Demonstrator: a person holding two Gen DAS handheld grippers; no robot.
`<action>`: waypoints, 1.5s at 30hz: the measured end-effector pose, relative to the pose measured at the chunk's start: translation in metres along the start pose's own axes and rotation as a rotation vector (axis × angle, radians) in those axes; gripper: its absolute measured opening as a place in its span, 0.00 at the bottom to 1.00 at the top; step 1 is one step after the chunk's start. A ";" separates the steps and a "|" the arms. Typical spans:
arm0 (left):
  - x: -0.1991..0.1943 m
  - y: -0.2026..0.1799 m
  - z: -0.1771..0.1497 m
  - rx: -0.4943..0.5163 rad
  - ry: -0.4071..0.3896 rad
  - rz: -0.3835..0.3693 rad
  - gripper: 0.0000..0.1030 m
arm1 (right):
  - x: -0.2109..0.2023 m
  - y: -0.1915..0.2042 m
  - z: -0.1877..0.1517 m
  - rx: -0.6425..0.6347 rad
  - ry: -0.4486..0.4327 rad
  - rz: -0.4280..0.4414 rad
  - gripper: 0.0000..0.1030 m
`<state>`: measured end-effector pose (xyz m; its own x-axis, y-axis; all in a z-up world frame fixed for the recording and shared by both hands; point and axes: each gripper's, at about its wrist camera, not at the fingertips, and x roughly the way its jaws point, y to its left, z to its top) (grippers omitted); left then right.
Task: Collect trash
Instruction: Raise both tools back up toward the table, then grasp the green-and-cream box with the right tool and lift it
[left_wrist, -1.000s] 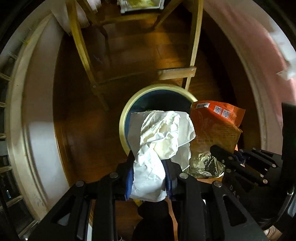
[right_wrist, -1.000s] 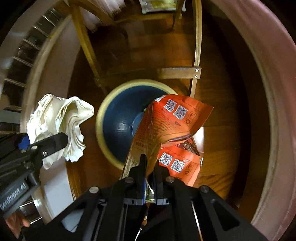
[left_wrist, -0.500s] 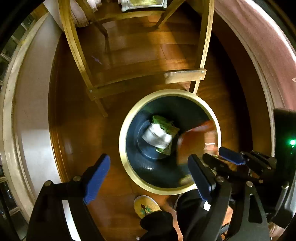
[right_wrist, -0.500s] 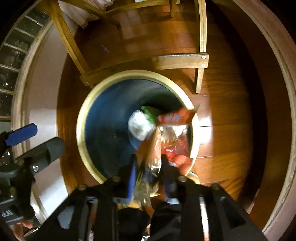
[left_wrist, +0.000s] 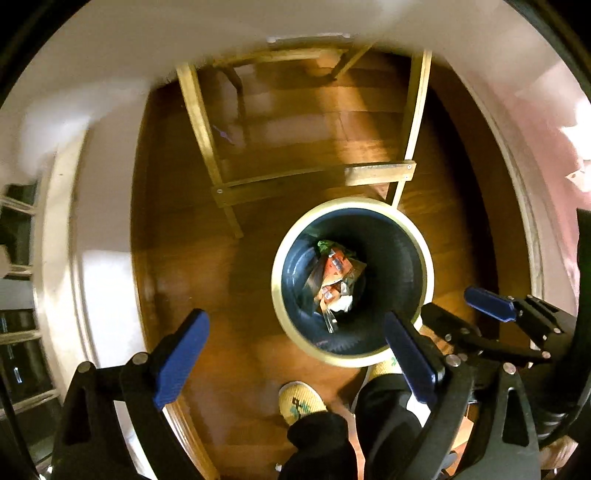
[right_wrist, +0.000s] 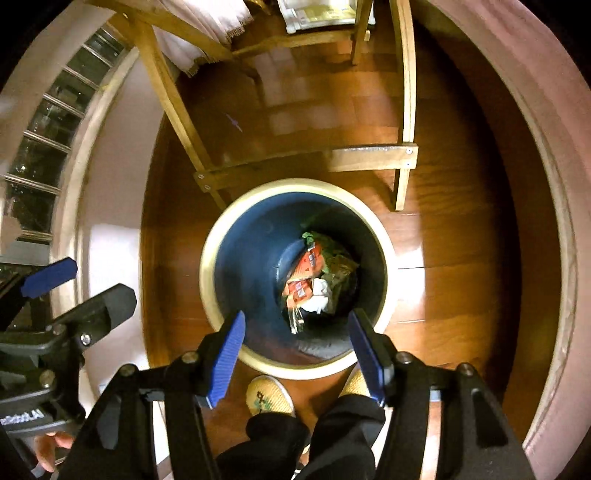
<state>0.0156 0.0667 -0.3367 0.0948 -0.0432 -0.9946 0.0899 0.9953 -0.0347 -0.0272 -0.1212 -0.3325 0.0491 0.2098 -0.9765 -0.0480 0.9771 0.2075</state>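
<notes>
A round dark-blue trash bin with a cream rim (left_wrist: 424, 254) (right_wrist: 207, 266) stands on the wood floor below both grippers. Inside it lie an orange snack bag (left_wrist: 334, 267) (right_wrist: 301, 280), a crumpled white paper (left_wrist: 341, 303) (right_wrist: 319, 295) and some green scrap (right_wrist: 314, 236). My left gripper (left_wrist: 295, 347) is open and empty, held high above the bin's near left side. My right gripper (right_wrist: 297, 350) is open and empty, directly above the bin's near rim. The right gripper's blue fingertips (left_wrist: 487, 304) also show at the right of the left wrist view.
A wooden chair frame (left_wrist: 314, 177) (right_wrist: 306, 162) stands just behind the bin. The person's slippered feet (left_wrist: 301, 404) (right_wrist: 269, 397) and dark trouser legs are in front of it. A white wall (left_wrist: 99, 221) lies left, a pale pink surface (right_wrist: 546, 147) right.
Both grippers opened. The white paper dropped from the left and the orange bag from the right into the bin. Both grippers have since risen higher above it.
</notes>
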 end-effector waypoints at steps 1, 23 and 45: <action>-0.012 0.002 -0.002 0.001 -0.005 0.000 0.92 | -0.009 0.002 -0.001 0.000 -0.005 0.002 0.57; -0.286 0.007 0.005 0.080 -0.296 -0.023 0.92 | -0.251 0.061 -0.008 -0.024 -0.195 0.052 0.57; -0.401 -0.023 0.059 0.206 -0.558 -0.045 0.92 | -0.390 0.066 0.054 -0.105 -0.475 -0.058 0.57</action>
<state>0.0337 0.0562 0.0683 0.5880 -0.1792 -0.7887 0.2909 0.9568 -0.0005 0.0042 -0.1366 0.0654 0.5034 0.1723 -0.8467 -0.1306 0.9838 0.1226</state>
